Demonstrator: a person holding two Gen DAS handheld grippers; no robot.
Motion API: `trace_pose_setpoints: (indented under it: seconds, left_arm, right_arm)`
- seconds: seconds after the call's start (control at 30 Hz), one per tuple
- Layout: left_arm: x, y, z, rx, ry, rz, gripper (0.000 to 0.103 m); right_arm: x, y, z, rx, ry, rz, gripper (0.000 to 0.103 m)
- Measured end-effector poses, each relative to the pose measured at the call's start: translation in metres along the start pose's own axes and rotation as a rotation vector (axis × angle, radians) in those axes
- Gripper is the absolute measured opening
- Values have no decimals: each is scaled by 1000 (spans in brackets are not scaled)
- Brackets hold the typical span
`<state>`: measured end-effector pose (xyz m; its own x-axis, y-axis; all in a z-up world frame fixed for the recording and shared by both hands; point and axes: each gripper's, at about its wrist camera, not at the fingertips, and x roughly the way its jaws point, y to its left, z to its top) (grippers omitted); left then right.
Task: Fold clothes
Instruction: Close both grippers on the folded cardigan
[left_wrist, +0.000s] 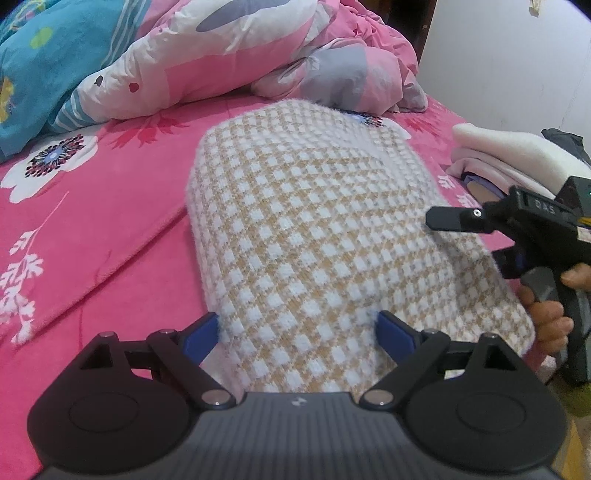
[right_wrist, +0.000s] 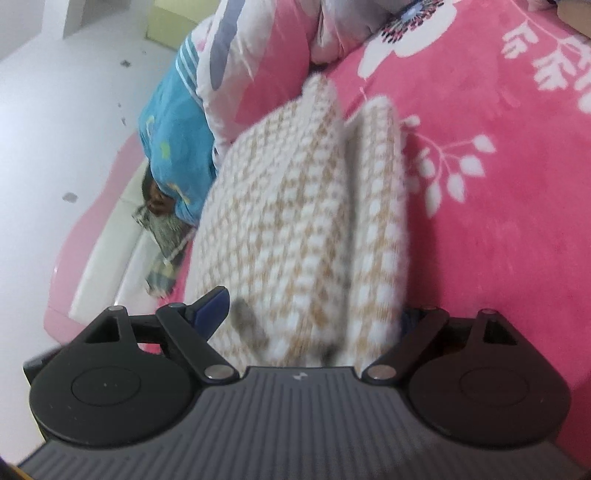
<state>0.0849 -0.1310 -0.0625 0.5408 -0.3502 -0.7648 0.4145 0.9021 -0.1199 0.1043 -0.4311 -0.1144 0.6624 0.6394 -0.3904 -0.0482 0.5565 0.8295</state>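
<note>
A folded beige-and-white checked sweater (left_wrist: 314, 221) lies as a thick bundle on the pink flowered bedsheet (left_wrist: 110, 221). My left gripper (left_wrist: 299, 332) is open at the bundle's near end, its blue pads on either side of the knit and not squeezing it. The right gripper (left_wrist: 465, 240), held by a hand (left_wrist: 546, 317), comes in from the right with its jaws apart, one finger above the sweater's right edge and one below. In the right wrist view the sweater (right_wrist: 288, 206) shows two stacked folds between the open right gripper (right_wrist: 310, 314); its right pad is hidden behind the cloth.
A crumpled pink, white and grey quilt (left_wrist: 240, 55) lies across the far side of the bed, with blue bedding (left_wrist: 44, 66) at the far left. A stack of folded pale clothes (left_wrist: 509, 158) sits at the bed's right edge by a white wall (left_wrist: 517, 55).
</note>
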Motion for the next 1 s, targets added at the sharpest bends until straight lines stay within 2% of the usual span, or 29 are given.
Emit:
trace_pose_setpoints:
  seconds: [0.43,0.57,0.7,0.87,1.0]
  left_arm:
    - [0,0,-1,0,1,-2,91]
    - [1,19,0,-62,-2,-87,91]
    - [11,32,4,-95,25,-145,96]
    - [24,35,10,-108,61,-165,103]
    - [33,33,12,-113,73,-160,103]
  right_arm:
    - [3,-7,2,-53,9,5,81]
    - [1,-8,-1,-77,7,20,81]
    - [2,-9,-3,-86,-7,31,81]
    - [1,-9,-4,-94,-17,40,81]
    - [0,-11,-4,-98,-17,46,80]
